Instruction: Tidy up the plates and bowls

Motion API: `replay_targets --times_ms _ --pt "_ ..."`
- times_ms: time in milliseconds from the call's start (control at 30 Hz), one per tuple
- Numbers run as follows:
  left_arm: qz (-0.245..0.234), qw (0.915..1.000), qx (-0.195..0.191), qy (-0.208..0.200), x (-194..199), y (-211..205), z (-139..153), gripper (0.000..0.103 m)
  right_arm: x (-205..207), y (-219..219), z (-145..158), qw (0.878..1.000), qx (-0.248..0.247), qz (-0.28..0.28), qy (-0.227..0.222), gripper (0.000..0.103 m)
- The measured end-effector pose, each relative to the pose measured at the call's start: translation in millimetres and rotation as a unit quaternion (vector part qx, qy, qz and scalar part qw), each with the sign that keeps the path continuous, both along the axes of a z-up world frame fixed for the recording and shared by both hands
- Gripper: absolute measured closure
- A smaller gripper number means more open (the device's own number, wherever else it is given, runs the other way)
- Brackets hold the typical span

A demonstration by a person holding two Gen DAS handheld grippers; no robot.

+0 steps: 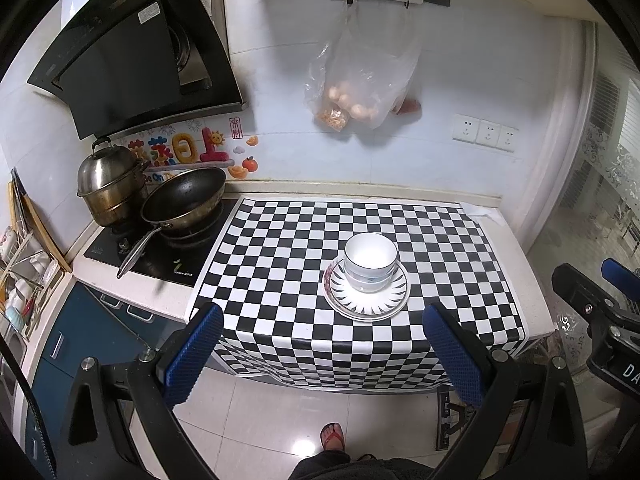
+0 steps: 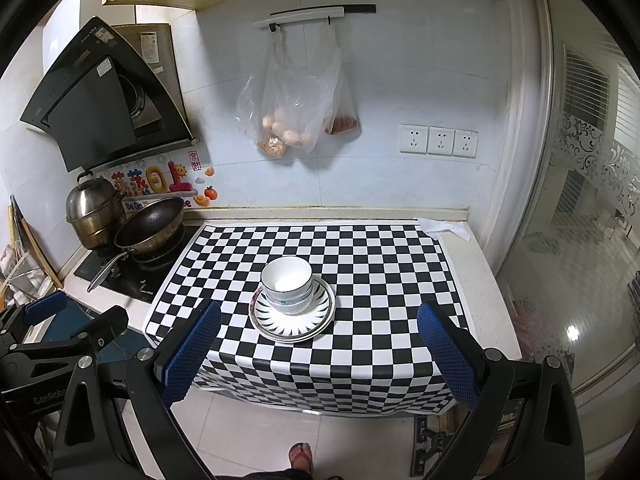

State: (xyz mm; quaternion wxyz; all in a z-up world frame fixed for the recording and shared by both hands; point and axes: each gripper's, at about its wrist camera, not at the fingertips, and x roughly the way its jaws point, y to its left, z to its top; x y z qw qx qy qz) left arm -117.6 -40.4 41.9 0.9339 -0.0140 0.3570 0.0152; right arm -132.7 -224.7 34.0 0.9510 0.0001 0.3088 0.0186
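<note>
Left tool (image 1: 324, 354): blue-padded fingers spread wide, holding nothing, suspended off the front edge of the worktop (image 1: 516, 252). Right tool (image 2: 318, 354): likewise spread and empty, at the same front edge, above the floor.

Task items: stacked white bowls (image 2: 287, 286) stand upright in the middle of stacked plates (image 2: 292, 314), the top plate bearing a dark ray pattern at its rim. The stack sits on the checkered cloth (image 2: 380, 280), roughly central, slightly toward the front, well apart from both tools.

Surroundings: to the left, a black hob (image 1: 160, 256) carries a wok (image 1: 184, 198), its long handle projecting toward the front edge, and a steel steamer pot (image 1: 108, 182) behind it, touching or nearly so. An extractor hood (image 1: 132, 64) hangs above. On the wall, a rail holds plastic bags (image 2: 296, 100) over the cloth's rear; three sockets (image 2: 438, 140) lie to the right.

Edges and room: the cloth overhangs the worktop's front edge. Around the stack the cloth is bare on all sides. The worktop ends at the right beside a glass partition (image 2: 580, 260). A sandalled foot (image 2: 301, 456) stands on the tiled floor below.
</note>
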Motion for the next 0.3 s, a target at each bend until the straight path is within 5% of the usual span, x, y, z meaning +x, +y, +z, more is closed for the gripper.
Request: replay_targets --times_ms 300 --pt "0.000 1.0000 0.001 -0.001 -0.8 3.6 -1.7 0.001 -0.1 0.4 -0.1 1.000 0.001 0.001 0.001 0.003"
